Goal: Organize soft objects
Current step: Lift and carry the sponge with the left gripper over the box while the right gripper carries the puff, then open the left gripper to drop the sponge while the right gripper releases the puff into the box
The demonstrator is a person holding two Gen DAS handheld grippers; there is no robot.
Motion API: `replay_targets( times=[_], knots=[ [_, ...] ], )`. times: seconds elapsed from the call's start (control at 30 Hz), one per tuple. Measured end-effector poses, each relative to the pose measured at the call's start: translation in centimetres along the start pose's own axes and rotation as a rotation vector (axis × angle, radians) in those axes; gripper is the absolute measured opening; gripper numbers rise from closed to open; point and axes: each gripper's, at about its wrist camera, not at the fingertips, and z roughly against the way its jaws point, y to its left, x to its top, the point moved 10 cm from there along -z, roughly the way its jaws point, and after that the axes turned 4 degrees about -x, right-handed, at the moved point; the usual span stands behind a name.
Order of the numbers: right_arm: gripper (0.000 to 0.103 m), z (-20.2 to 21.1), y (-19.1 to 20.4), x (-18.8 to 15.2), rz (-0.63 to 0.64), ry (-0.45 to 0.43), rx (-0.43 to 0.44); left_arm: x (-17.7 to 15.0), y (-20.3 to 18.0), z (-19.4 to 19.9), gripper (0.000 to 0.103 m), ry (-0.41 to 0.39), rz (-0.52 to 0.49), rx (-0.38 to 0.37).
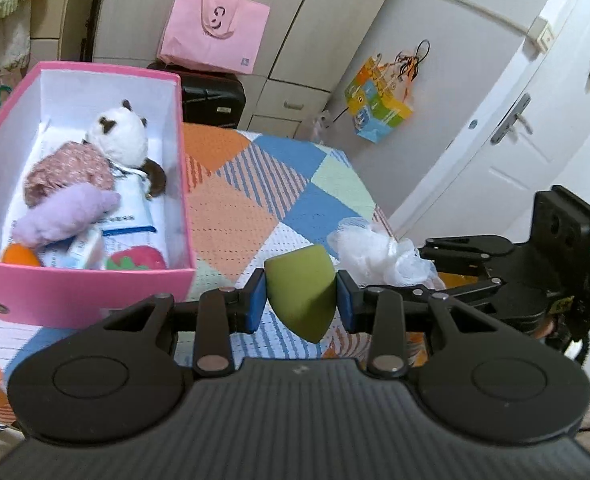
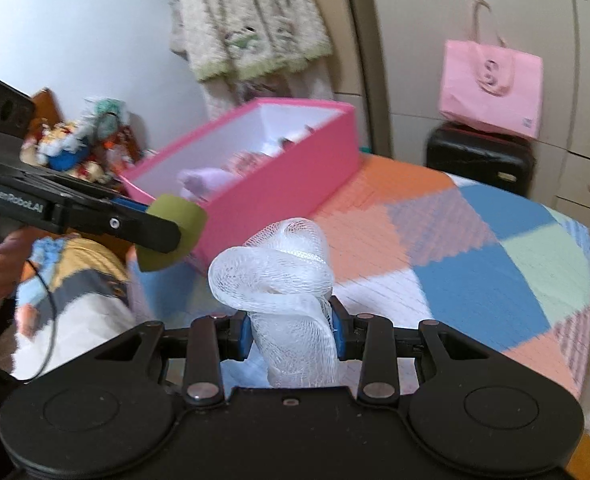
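Right now you have both loads in the air above the patchwork blanket (image 1: 235, 216), so this looks like the carry step. Closest to you, your left gripper (image 1: 300, 300) is clamped on the green sponge (image 1: 301, 296), blue pads pressing its two sides. Your right gripper (image 2: 291, 330) is closed on the tail of the white mesh puff (image 2: 279, 272), which blooms up ahead of the fingers. Just beyond and to your left sits the pink box (image 1: 75, 292), with the panda plush (image 1: 117, 136), a lilac plush (image 1: 67, 216) and other soft things already in it. Judging by that, you next need to bring each load over the rim, above a free spot, before parting the fingers. Farther off, a pink tote bag (image 1: 213, 30) hangs by the wardrobe.
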Motion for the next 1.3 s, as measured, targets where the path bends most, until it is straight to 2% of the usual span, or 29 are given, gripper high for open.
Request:
replay_targets(
  times=[0.13, 0.3, 0.4, 0.53, 0.6, 0.7, 0.93, 1.13, 1.3],
  knots=[
    [0.041, -0.3, 2.5, 2.4, 0.025, -0.023, 0.067, 0.9, 0.9, 2.3, 0.035, -0.021, 0.006, -0.014],
    [0.041, -1.3, 5.3, 5.3, 0.086, -0.066, 0.090, 2.6, 2.8, 4.4, 0.036, -0.088, -0.001, -0.003],
    [0.041, -2.4, 6.7, 7.1, 0.122, -0.099, 0.091, 3.9, 4.4, 5.1, 0.036, -0.128, 0.011, -0.001],
    [0.042, -4.1, 8.4, 9.1, 0.175, -0.155, 0.071, 5.4, 6.7, 6.1, 0.036, -0.247, 0.058, 0.008],
    [0.042, -5.4, 8.6, 10.1, 0.181, -0.164, 0.059, 6.1, 7.5, 6.1, 0.036, -0.270, 0.063, 0.003],
    [0.042, -7.1, 8.6, 11.4, 0.180, -0.154, 0.055, 7.4, 9.0, 5.7, 0.036, -0.290, 0.065, 0.040],
    [0.042, -11.2, 7.3, 14.6, 0.185, -0.129, -0.005, 10.5, 12.8, 3.1, 0.036, -0.286, 0.076, 0.104],
    [0.042, -15.9, 5.4, 15.3, 0.182, -0.067, -0.070, 11.4, 16.8, -0.4, 0.036, -0.205, 0.112, 0.176],
    [0.042, -18.7, 4.6, 14.5, 0.228, -0.030, -0.148, 10.9, 18.8, -1.6, 0.036, -0.169, 0.081, 0.307]
  ],
)
